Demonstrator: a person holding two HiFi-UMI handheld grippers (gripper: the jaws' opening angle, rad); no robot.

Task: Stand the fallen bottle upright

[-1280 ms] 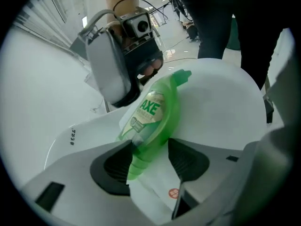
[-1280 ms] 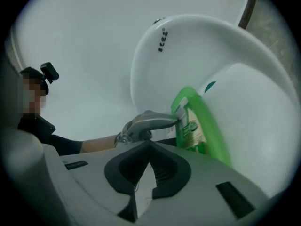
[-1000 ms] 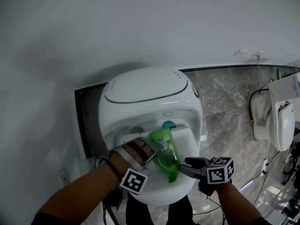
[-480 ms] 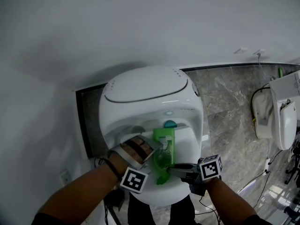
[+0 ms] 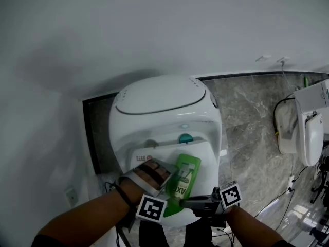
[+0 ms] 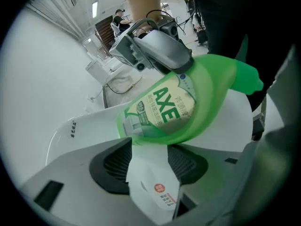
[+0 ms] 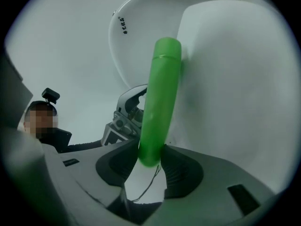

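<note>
A flat green bottle with a white label is lifted off the front of a rounded white appliance and tilts, base away from me and cap end low. My right gripper points level from the right. Its jaws have just been closing and now clamp the bottle's narrow lower end between their pads. My left gripper sits at the bottle's left. In the left gripper view the labelled face lies across the left fingertips, and the gap between them shows only white.
A teal button sits on the appliance just beyond the bottle. Grey marble floor spreads to the right, with a white fixture and cables at the far right. A white wall rises behind, and a dark gap runs along the appliance's left.
The right gripper slid left along the appliance's front and closed on the bottle's low end. The bottle rose off the top, swung, and now shows its label. The left gripper barely moved.
</note>
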